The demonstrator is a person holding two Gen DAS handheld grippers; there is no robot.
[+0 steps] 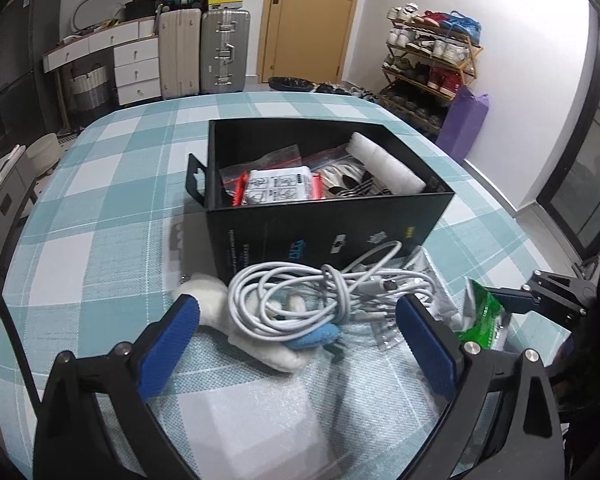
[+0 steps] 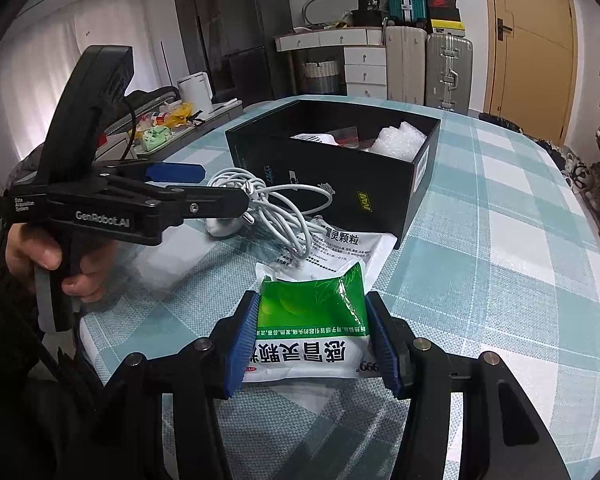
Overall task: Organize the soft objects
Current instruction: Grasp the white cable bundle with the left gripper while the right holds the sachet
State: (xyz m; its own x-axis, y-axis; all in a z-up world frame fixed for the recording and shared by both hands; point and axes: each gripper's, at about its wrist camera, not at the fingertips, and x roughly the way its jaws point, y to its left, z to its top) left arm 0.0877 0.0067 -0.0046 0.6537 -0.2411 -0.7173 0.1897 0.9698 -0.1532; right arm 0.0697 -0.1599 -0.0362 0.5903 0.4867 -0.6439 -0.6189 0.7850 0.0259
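Observation:
A black box [image 1: 328,224] [image 2: 380,184] stands on the checked tablecloth and holds plastic bags, a white printed packet [image 1: 278,186] and a white foam roll [image 1: 386,168]. In front of it lies a coiled white cable [image 1: 320,296] [image 2: 276,208] over a white and blue plush toy [image 1: 260,340]. My left gripper [image 1: 298,330] is open, its blue pads on either side of the cable and toy. My right gripper [image 2: 312,336] is shut on a green and white medicine pouch [image 2: 312,320] [image 1: 480,320]. A second white pouch [image 2: 340,248] lies under the cable.
The table's checked cloth [image 1: 120,200] reaches to rounded edges. Suitcases [image 1: 204,52], a white drawer unit [image 1: 136,68] and a door stand behind. A shoe rack [image 1: 428,60] and purple bag [image 1: 464,124] are at the right. A cluttered side counter [image 2: 168,124] is left of the table.

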